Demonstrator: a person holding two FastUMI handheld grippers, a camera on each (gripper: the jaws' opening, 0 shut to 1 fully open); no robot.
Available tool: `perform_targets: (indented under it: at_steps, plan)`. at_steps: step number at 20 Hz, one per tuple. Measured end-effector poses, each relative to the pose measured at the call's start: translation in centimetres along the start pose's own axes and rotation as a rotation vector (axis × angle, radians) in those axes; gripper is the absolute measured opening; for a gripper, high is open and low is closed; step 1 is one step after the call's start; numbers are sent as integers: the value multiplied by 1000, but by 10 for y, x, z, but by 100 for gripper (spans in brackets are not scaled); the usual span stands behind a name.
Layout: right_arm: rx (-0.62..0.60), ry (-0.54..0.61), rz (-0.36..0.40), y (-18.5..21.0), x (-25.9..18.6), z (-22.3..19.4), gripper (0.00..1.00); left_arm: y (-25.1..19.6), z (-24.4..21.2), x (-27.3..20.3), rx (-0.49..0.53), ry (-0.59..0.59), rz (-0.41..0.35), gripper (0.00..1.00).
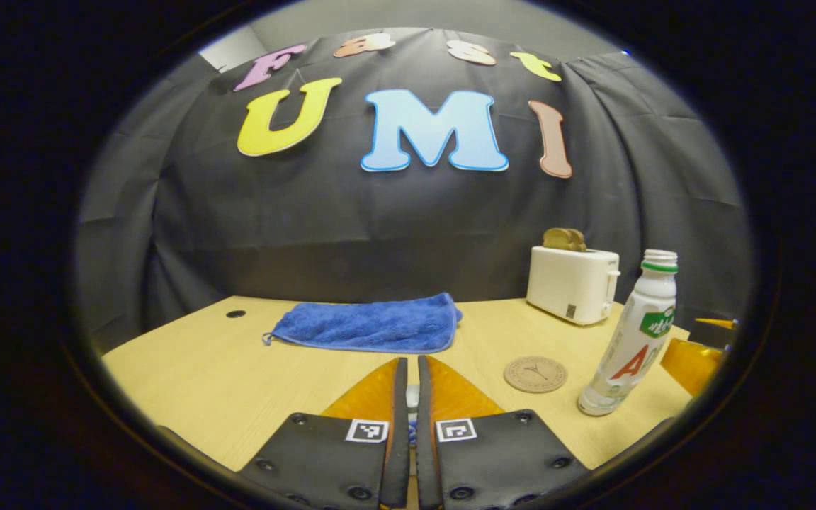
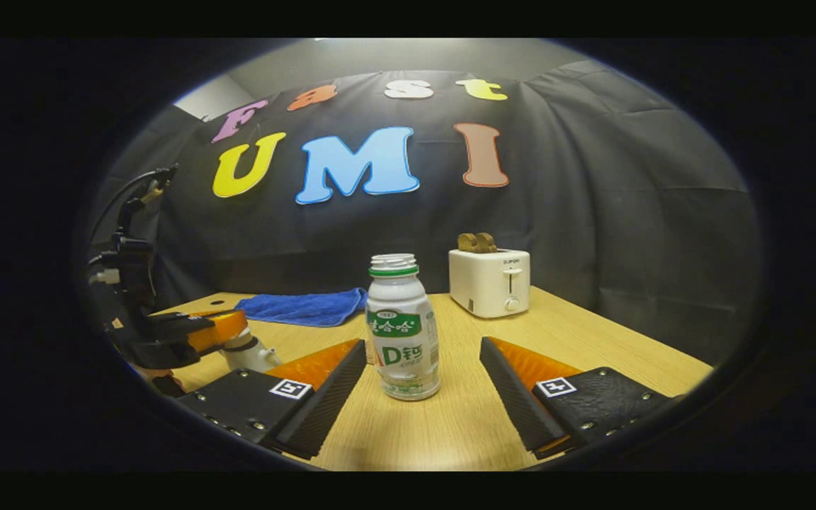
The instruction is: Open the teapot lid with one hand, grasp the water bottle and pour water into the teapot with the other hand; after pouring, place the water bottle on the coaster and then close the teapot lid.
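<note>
- Pale wood table [image 2: 592,347] carries everything, with black cloth hung behind it.
- Blue towel [image 1: 372,324] lies flat toward the back of the table, left of the toaster [image 1: 571,283], which is white and has brown toast [image 1: 564,239] standing in its slot.
- White bottle [image 2: 401,329] stands upright, long axis vertical, open mouth up with a green ring at the neck; its label has green and red print that I leave unread.
- In the right gripper view the right gripper [image 2: 422,386] is spread wide, the bottle standing between its fingers and touching neither.
- In the left gripper view the left gripper [image 1: 411,407] has its fingers nearly together; something small and white sits in the narrow gap, too hidden to tell whether both press on it.
- In the right gripper view the left gripper sits at the far left over a white teapot [image 2: 248,352], mostly hidden.
- Round brown coaster [image 1: 535,374] lies flat just left of the bottle, bare.
</note>
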State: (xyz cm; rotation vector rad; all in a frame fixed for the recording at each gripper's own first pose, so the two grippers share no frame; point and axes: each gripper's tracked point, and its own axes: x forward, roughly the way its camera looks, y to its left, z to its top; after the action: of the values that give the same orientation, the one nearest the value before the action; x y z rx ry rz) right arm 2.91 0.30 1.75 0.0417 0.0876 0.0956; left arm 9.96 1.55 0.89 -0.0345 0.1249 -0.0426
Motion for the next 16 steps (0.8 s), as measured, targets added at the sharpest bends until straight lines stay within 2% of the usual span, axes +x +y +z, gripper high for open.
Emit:
perform_targets:
  at_steps: [1, 2, 3, 4, 5, 7, 8, 9, 11, 12, 15, 16]
  plan:
    - [2, 1, 1, 0, 1, 1, 99, 0, 7, -3, -2, -8, -4, 7]
    - [4, 3, 4, 1, 1, 0, 99, 2, 14, -8, -2, -20, -6, 14]
    - [6, 5, 8, 2, 2, 1, 99, 4, 20, -12, -3, -32, -11, 10]
    - [7, 4, 12, 4, 2, 1, 99, 5, 24, -16, -3, -39, -15, 14]
    - [4, 3, 15, 5, 3, 2, 99, 7, 29, -21, -4, -42, -17, 11]
    - [-7, -3, 21, 7, 5, 5, 99, 16, 33, -31, -6, -45, -14, 11]
    - [-13, -6, 23, 8, 6, 5, 99, 20, 35, -36, -6, -48, -10, 14]
    - [-17, -10, 25, 8, 8, 8, 99, 25, 38, -41, -5, -50, -4, 11]
    - [-25, -16, 26, 9, 12, 11, 99, 34, 41, -50, -1, -55, 5, 14]
    - [-27, -16, 28, 9, 16, 12, 99, 37, 42, -55, -1, -57, 9, 10]
    - [-35, -12, 34, 11, 25, 14, 99, 47, 44, -68, -5, -64, 23, 11]
    - [-39, -9, 37, 12, 28, 13, 99, 50, 43, -72, -7, -64, 24, 14]
